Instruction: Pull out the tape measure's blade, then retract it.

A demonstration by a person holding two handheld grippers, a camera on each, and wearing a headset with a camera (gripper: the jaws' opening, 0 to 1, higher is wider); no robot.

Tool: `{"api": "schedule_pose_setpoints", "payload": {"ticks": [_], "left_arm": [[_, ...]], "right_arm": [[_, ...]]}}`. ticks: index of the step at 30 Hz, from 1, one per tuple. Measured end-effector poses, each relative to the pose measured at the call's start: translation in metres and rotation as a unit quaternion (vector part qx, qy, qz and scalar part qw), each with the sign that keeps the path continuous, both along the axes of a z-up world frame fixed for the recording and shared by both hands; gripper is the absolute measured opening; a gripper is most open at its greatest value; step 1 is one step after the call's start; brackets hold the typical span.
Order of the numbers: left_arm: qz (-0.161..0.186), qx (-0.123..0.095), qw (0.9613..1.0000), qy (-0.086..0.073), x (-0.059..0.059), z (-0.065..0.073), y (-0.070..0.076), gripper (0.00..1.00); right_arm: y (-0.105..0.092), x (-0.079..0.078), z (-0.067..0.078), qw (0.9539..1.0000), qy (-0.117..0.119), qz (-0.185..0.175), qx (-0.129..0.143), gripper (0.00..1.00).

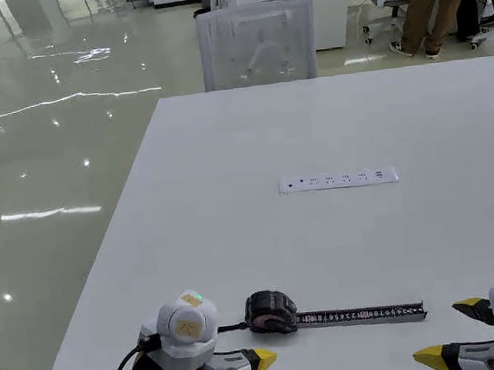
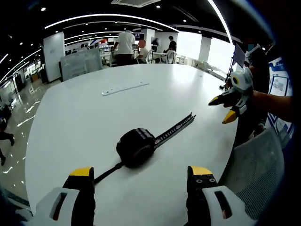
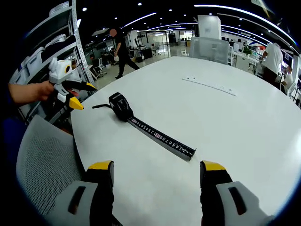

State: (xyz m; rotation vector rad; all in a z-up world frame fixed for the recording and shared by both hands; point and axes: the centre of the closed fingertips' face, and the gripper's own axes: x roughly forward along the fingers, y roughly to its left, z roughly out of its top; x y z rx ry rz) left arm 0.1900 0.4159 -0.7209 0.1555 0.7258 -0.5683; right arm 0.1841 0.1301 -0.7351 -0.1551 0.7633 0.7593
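Tape measure sits near the front edge of the white bench, black case upright on its flat side, short dark strap trailing from the back. Blade is out, lying flat on the bench, running from the case toward the right side. Left claw hangs just short of the case, jaws spread, gripping nothing. Right claw sits near the blade's hooked end but apart from it, also released and empty. Power strip lies well beyond, mid-bench; chair at the far edge. Judgement: pull-out looks done, retraction not yet begun. Blade lies extended with nothing gripping it, so the lock is probably set. Next move likely calls for the left claw to pin the case and the lock to be freed, the right claw minding the tip.
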Motion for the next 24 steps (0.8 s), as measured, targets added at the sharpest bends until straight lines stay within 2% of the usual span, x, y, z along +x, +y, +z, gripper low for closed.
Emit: {"api": "schedule_pose_setpoints", "payload": {"ticks": [2, 9, 16, 19, 24], "left_arm": [[0.003, -0.006, 1.0000, -0.001, -0.003, 0.002, 0.000, 0.77], [0.009, -0.008, 0.9999, -0.003, -0.016, 0.008, 0.003, 0.82], [0.026, -0.015, 0.9995, -0.007, -0.027, 0.013, 0.010, 0.86], [0.032, -0.018, 0.9993, -0.008, -0.034, 0.017, 0.012, 0.87], [0.040, -0.021, 0.9989, -0.012, -0.046, 0.023, 0.014, 0.90]], "right_arm": [[-0.001, -0.005, 0.002, 1.0000, 0.002, -0.006, 0.002, 0.74], [-0.003, -0.017, 0.016, 0.9996, -0.003, -0.024, 0.011, 0.80], [-0.002, -0.030, 0.028, 0.9992, -0.005, -0.035, 0.020, 0.82], [-0.002, -0.034, 0.035, 0.9985, -0.007, -0.043, 0.033, 0.83], [-0.001, -0.043, 0.047, 0.9981, -0.014, -0.047, 0.039, 0.87]]}}
